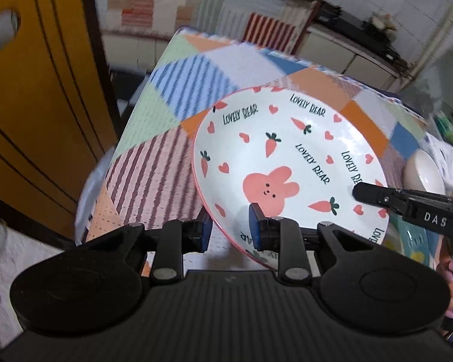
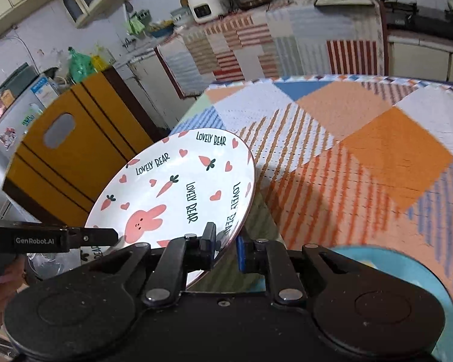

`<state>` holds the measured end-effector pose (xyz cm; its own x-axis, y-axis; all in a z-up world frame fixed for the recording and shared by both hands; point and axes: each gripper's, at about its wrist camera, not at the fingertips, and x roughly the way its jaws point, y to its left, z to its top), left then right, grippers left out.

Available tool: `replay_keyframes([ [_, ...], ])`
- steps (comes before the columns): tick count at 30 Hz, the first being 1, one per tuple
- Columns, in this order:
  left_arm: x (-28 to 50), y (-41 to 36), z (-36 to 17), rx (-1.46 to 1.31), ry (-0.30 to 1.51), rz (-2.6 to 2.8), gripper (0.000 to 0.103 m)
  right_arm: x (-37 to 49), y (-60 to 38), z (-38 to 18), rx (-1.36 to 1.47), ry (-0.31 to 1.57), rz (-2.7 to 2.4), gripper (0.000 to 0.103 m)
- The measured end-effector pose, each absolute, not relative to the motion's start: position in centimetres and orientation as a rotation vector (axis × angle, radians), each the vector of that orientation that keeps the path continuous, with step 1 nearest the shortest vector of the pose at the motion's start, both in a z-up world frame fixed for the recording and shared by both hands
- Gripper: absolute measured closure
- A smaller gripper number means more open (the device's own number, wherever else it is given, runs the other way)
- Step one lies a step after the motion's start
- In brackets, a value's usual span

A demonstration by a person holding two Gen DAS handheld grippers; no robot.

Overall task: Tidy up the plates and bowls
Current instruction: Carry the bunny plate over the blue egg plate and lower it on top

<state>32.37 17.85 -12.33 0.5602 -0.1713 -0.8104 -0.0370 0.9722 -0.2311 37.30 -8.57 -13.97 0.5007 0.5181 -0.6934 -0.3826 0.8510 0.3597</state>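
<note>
A white plate with a pink rabbit, carrots and "LOVELY BEAR" lettering is held tilted above the patchwork tablecloth. My left gripper is shut on its near rim. My right gripper is shut on the opposite rim of the same plate. The right gripper's finger shows in the left wrist view, and the left gripper's finger shows in the right wrist view. A white bowl sits at the table's right. A blue dish lies under my right gripper.
A yellow cabinet with a cut-out handle stands left of the table. A kitchen counter with a rice cooker and other clutter runs along the back wall. The tablecloth stretches to the right.
</note>
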Motion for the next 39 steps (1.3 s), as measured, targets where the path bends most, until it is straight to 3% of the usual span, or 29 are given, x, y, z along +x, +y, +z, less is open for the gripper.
replay_keyframes([
  [13, 26.4, 9.5, -6.2, -0.133, 0.845, -0.149, 0.079, 28.6, -16.2, -8.7, 0.240, 0.767, 0.484, 0.082],
  [39, 26.5, 4.2, -13.8, -0.130, 1.043, -0.281, 0.079, 24.7, -21.9, -14.2, 0.266, 0.934, 0.320, 0.081],
])
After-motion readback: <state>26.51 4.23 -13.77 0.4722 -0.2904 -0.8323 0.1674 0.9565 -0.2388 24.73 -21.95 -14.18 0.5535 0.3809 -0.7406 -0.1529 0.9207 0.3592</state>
